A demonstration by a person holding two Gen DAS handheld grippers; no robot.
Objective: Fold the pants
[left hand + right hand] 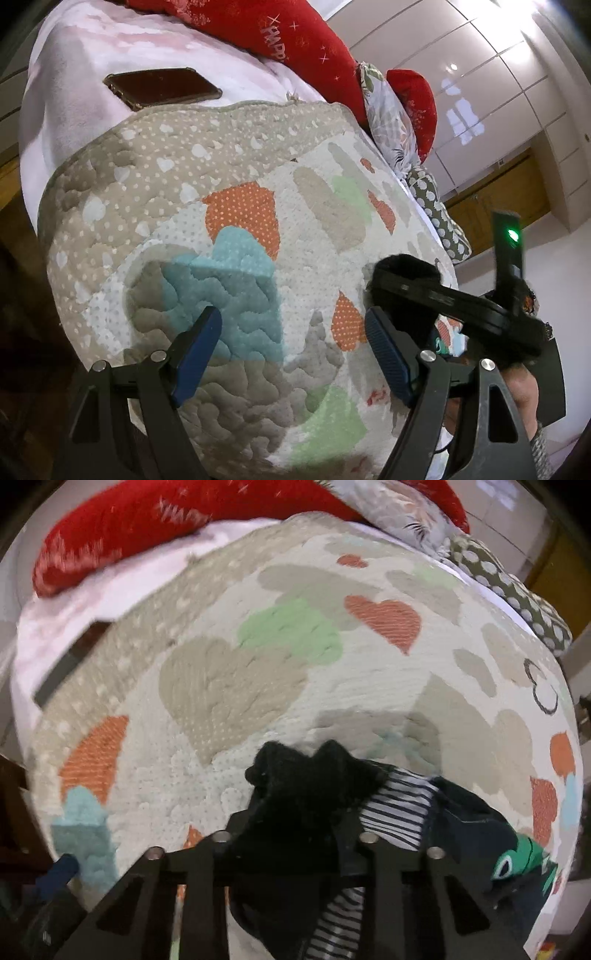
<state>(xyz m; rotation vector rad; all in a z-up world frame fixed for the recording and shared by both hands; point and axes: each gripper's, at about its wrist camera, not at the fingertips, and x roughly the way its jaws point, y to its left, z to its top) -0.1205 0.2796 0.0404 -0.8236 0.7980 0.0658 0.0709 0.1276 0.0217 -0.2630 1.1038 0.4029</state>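
The pants [295, 797] are dark, with a black-and-white striped part [399, 805] and a green print [517, 860]. They are bunched between the jaws of my right gripper [295, 834], which is shut on them and holds them over the heart-patterned quilt [229, 686]; its fingertips are hidden by the cloth. My left gripper [291, 350] is open and empty above the quilt [240, 221], with blue pads [199, 354]. The right gripper's black body [443, 295] shows at the right of the left wrist view, with dark cloth at its tip.
A phone [162, 88] lies on the pink sheet [74, 74] beyond the quilt. Red pillows [280, 33] and patterned cushions [439, 214] line the far side of the bed. Glossy wardrobe doors [498, 92] stand behind.
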